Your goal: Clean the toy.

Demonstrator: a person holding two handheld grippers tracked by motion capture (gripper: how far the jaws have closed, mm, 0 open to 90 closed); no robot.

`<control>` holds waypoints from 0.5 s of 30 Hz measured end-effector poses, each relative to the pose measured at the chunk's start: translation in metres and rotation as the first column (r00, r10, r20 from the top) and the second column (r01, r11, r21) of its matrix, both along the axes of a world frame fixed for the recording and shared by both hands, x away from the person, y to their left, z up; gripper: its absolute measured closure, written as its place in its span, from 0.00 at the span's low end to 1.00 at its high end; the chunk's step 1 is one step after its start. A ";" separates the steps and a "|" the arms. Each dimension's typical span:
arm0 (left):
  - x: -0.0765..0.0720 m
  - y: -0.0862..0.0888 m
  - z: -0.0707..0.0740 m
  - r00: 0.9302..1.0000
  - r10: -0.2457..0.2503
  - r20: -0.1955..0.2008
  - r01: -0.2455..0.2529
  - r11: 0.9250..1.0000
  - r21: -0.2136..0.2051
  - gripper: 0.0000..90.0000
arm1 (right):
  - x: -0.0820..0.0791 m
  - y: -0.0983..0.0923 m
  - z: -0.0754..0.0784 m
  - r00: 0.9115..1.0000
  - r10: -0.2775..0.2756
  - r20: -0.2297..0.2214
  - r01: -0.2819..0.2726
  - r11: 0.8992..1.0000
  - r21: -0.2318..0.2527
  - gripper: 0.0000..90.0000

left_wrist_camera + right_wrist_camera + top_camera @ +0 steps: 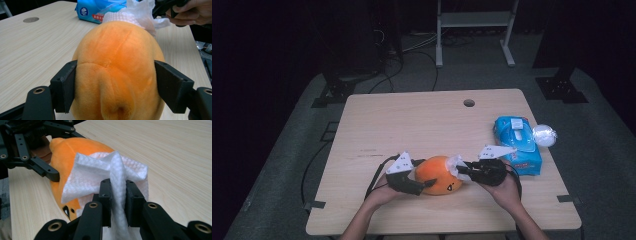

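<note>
Low in the middle of the high view, an orange plush toy (pixel 438 175) lies on the wooden desk (pixel 412 125), near its front edge. The left tool (pixel 416 184) comes at it from the left; in the left gripper view its two black pads sit flat against the toy's flanks (pixel 117 72), so the toy is clamped between them, with the plush filling the lower centre of that frame. The right tool (pixel 463 170) reaches in from the right of the high view, holding a white wipe (pixel 455 164) against the toy's right end. In the right gripper view the jaws stand narrow, pinching a gathered fold of the wipe (pixel 117 180) at the lower centre, while the rest of the sheet spreads over the orange plush (pixel 67 147) at the upper left. Farther right in the high view, a blue pack of wet wipes (pixel 518 144) lies near the desk's right edge, and a small white ball of crumpled material (pixel 544 135) rests just beside it.
</note>
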State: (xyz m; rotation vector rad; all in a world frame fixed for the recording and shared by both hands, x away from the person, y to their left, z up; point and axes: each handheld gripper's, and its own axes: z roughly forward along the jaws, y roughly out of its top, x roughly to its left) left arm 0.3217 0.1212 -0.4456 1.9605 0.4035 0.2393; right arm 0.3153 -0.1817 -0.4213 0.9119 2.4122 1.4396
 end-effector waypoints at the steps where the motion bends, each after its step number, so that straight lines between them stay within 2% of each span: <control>1: 0.000 0.001 0.000 1.000 0.002 -0.003 -0.002 1.000 -0.003 0.27 | 0.000 0.000 0.000 1.000 -0.002 0.004 0.002 1.000 -0.005 0.85; 7: 0.001 0.006 -0.003 1.000 0.010 -0.020 -0.010 1.000 -0.017 0.26 | 0.003 -0.004 -0.002 1.000 -0.017 -0.015 0.016 0.999 -0.035 0.85; 9: 0.001 0.007 -0.004 1.000 0.014 -0.026 -0.015 0.999 -0.028 0.25 | 0.003 -0.006 -0.001 0.999 -0.028 -0.018 0.028 0.999 -0.024 0.85; 13: 0.002 0.005 -0.007 0.999 0.025 -0.028 -0.026 0.999 -0.044 0.24 | -0.004 0.002 0.008 1.000 -0.002 0.026 0.002 1.000 0.017 0.85; 15: 0.002 0.005 -0.007 0.999 0.025 -0.027 -0.026 0.999 -0.043 0.24 | -0.008 0.010 0.010 0.998 0.020 0.052 -0.020 1.000 -0.008 0.85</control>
